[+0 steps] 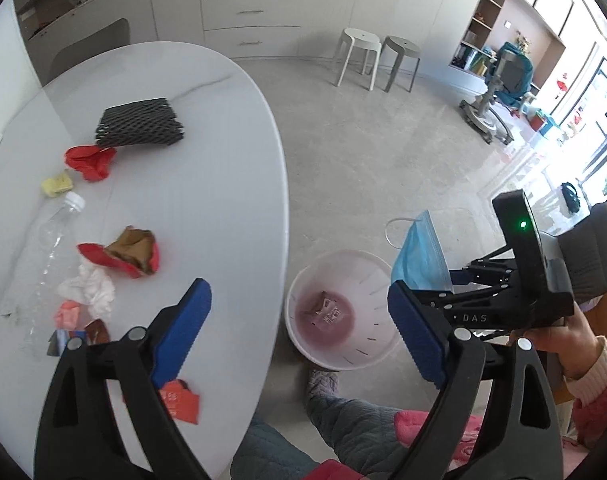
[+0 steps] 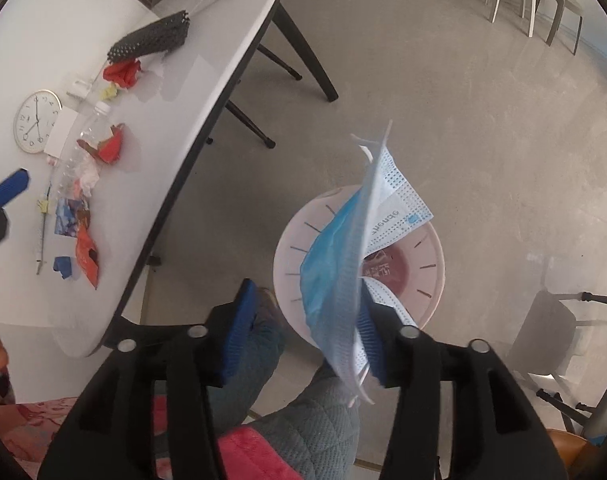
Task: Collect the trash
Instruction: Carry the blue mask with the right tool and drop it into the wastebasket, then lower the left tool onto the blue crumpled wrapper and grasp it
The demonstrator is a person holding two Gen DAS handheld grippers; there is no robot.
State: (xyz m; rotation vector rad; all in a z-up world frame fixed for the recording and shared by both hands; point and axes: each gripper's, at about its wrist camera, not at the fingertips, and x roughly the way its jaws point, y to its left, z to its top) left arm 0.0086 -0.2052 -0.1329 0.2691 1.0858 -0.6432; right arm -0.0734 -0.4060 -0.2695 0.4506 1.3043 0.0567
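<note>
A blue face mask hangs against the right finger of my right gripper, whose jaws stand wide apart, over the white bin on the floor. In the left wrist view the mask sits above the bin, which holds a wrapper. My left gripper is open and empty above the table edge. Trash lies on the white table: black foam net, red scraps, clear bottle, brown-red wrapper, white tissue.
A wall clock lies flat on the table by a white card. Two stools stand by the cabinets. The person's knees and slipper are beside the bin. A chair is at the right.
</note>
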